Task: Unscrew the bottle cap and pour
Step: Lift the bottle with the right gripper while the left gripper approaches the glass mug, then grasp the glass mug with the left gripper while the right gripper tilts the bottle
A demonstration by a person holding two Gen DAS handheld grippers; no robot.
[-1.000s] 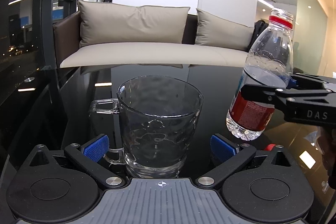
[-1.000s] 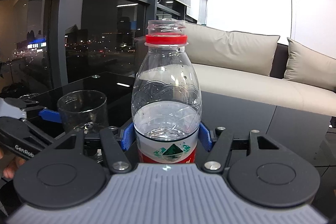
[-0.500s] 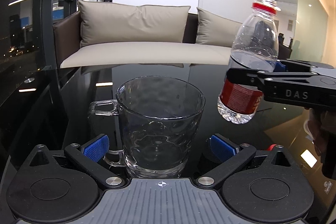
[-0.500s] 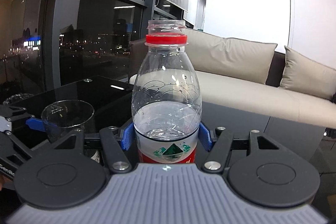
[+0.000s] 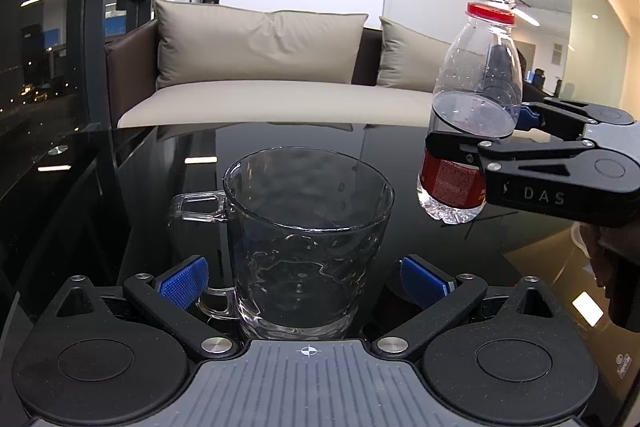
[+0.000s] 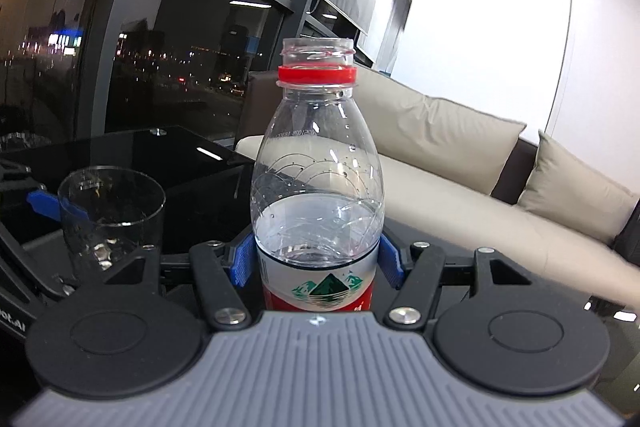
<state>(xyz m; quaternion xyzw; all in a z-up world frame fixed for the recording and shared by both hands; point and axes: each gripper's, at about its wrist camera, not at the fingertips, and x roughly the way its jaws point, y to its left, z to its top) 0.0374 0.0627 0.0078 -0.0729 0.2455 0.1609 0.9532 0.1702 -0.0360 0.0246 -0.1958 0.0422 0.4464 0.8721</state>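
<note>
Left view: the left gripper (image 5: 304,277) stands wide around the dimpled glass mug (image 5: 306,247) on the glossy black table (image 5: 132,195). The uncapped plastic bottle (image 5: 474,99) hangs right of the mug, off the table.

Right view: the right gripper (image 6: 316,261) clamps the ribbed bottle (image 6: 318,183) at its label; the mug (image 6: 108,215) is at left.

Bottle (image 6: 316,211) — red label; blue claw pads (image 5: 182,281).

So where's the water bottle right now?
The water bottle is off the black table, clamped in the right gripper. In the left wrist view it hangs at the right, above and beside the glass mug.
</note>
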